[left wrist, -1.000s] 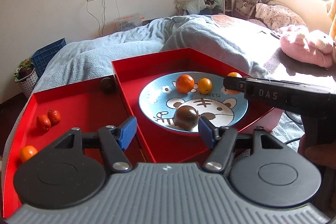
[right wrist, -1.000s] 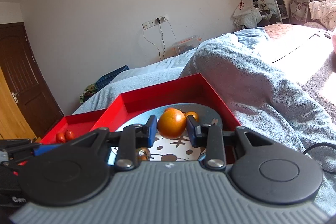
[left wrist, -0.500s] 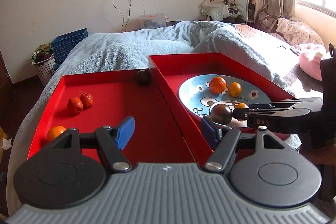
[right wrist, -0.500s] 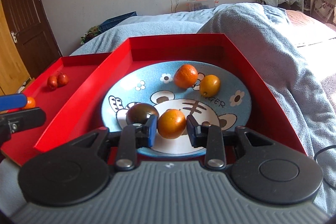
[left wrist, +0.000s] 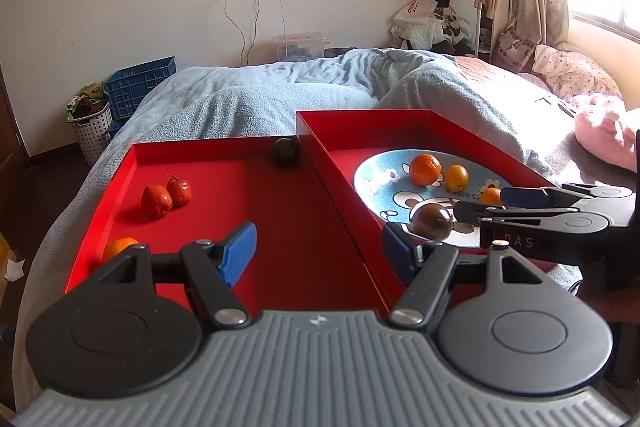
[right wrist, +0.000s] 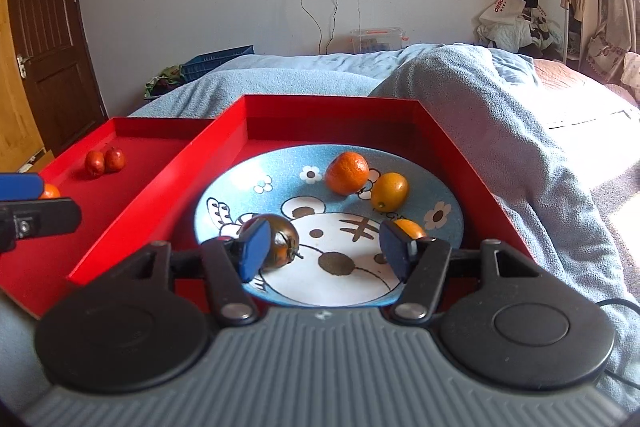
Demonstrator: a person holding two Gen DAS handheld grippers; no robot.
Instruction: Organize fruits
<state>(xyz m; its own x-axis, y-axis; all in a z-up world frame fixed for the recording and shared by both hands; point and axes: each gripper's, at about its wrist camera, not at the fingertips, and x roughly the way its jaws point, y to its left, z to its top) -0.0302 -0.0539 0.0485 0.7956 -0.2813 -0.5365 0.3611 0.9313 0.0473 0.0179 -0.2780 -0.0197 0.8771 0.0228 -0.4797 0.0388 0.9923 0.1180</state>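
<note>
Two red trays lie side by side on the bed. The right tray (right wrist: 440, 131) holds a blue tiger plate (right wrist: 448, 227) with an orange (right wrist: 346, 173), a yellow citrus (right wrist: 390, 191), a small orange (right wrist: 408, 228) by my right finger, and a dark fruit (right wrist: 282, 241). My right gripper (right wrist: 322, 251) is open and empty just above the plate. The left tray (left wrist: 280, 211) holds two red fruits (left wrist: 166, 195), an orange (left wrist: 118, 247) and a dark fruit (left wrist: 285, 151) at its far corner. My left gripper (left wrist: 316, 253) is open and empty over the left tray's near part.
Rumpled blue blankets (left wrist: 280, 95) surround the trays. A pink plush (left wrist: 608, 131) lies at the right. A blue crate (left wrist: 140, 91) and a laundry basket (left wrist: 90, 127) stand on the floor at the far left. A door (right wrist: 44, 27) is at the left.
My right gripper has opened and let go of the small orange, which now rests on the plate. My left gripper has swung left, from over the plate to over the left tray.
</note>
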